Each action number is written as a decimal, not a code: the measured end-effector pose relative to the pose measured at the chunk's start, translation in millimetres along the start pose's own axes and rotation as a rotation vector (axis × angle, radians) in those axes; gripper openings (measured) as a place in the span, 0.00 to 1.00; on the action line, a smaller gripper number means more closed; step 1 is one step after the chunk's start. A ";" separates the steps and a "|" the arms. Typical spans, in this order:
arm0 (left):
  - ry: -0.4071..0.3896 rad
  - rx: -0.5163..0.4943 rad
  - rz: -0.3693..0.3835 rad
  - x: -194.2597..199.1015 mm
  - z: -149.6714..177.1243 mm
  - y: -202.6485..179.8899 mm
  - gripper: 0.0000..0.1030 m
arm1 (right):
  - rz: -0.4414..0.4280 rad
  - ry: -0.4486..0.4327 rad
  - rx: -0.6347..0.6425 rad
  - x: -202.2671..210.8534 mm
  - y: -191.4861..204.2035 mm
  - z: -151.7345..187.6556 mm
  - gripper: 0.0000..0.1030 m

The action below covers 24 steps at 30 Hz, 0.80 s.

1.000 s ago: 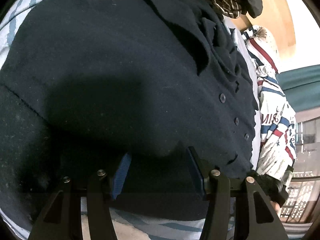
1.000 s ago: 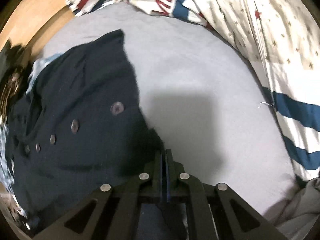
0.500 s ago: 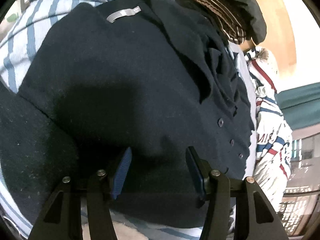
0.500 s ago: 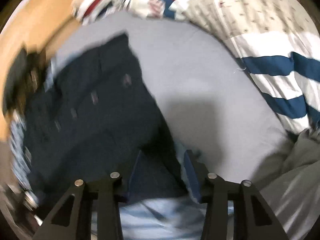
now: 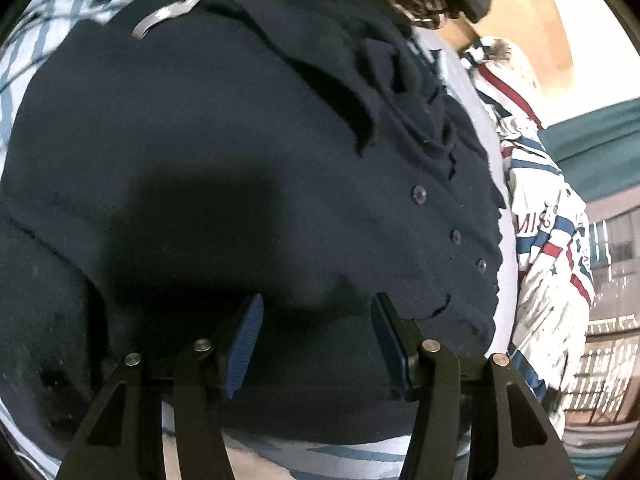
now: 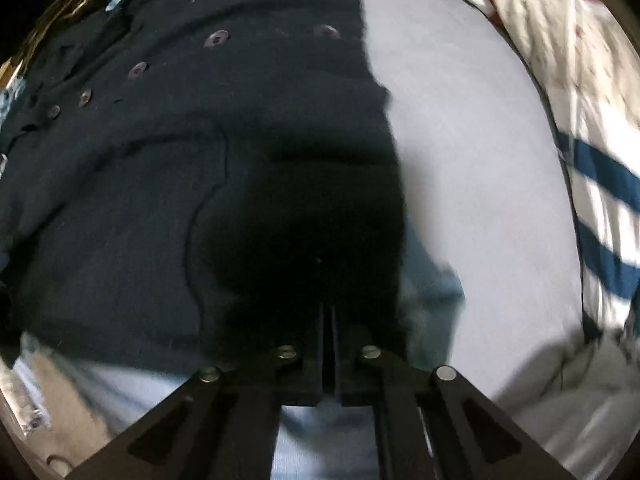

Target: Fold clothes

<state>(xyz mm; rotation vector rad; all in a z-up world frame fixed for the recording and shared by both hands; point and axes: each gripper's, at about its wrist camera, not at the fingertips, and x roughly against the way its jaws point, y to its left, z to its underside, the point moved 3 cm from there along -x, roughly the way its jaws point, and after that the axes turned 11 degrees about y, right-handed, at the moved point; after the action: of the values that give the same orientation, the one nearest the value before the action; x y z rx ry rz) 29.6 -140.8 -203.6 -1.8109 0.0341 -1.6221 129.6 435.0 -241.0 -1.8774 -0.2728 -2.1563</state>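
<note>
Bordering navy cardigan (image 6: 200, 160): bare grey sheet (image 6: 480, 180)

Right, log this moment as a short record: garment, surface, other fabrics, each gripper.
garment: navy buttoned cardigan, spread out, buttons in a row along its front edge
surface: grey sheet, bare beside the cardigan
other fabrics: star-and-stripe quilt past the sheet; blue striped cloth under the cardigan
left gripper: jaws apart over the cardigan, nothing gripped
right gripper: jaws closed at the cardigan's near edge; whether fabric is pinched cannot be told
</note>
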 end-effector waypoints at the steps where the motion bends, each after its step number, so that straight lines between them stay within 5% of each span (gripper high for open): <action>1: 0.012 0.008 0.003 -3.4 1.4 0.7 0.55 | 0.011 0.006 -0.028 1.8 -10.5 8.2 0.04; 4: 0.080 0.003 -0.026 -15.4 6.5 3.7 0.55 | -0.069 0.037 -0.143 -1.7 -41.5 28.8 0.04; 7: 0.113 -0.018 -0.049 -18.7 7.4 3.9 0.55 | -0.024 0.037 -0.168 6.3 -41.5 35.4 0.07; 9: 0.115 -0.048 -0.052 -14.7 4.6 0.7 0.55 | 0.018 -0.011 -0.169 23.6 -36.0 32.1 0.16; 10: 0.117 -0.070 -0.057 -12.1 2.5 -2.0 0.55 | 0.011 -0.049 -0.165 34.9 -31.7 29.5 0.38; 11: 0.118 -0.096 -0.065 -9.2 0.2 -5.3 0.55 | -0.023 -0.089 -0.139 47.4 -22.7 25.5 0.42; 14: 0.155 -0.249 -0.116 -1.6 -5.2 -31.4 0.52 | -0.131 -0.130 -0.001 70.0 19.4 9.2 0.38; 16: 0.233 -0.368 -0.119 -7.3 0.9 -54.5 0.27 | -0.185 -0.119 0.105 71.1 53.1 -2.4 0.36; 18: 0.315 -0.473 -0.156 -22.0 11.9 -74.8 0.15 | -0.216 -0.098 0.211 58.9 88.7 -12.5 0.32; 21: 0.430 -0.627 -0.323 -64.1 42.1 -87.1 0.10 | -0.208 -0.065 0.289 36.8 125.1 -20.1 0.28; 24: 0.570 -0.624 -0.351 -85.2 65.4 -71.4 0.04 | -0.101 0.046 0.268 0.8 123.7 -9.4 0.24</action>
<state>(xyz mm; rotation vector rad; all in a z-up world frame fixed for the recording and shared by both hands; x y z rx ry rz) 39.1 -17.5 -239.8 -1.7729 0.5608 -2.5526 160.5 315.0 -245.7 -1.6952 -0.6255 -2.1011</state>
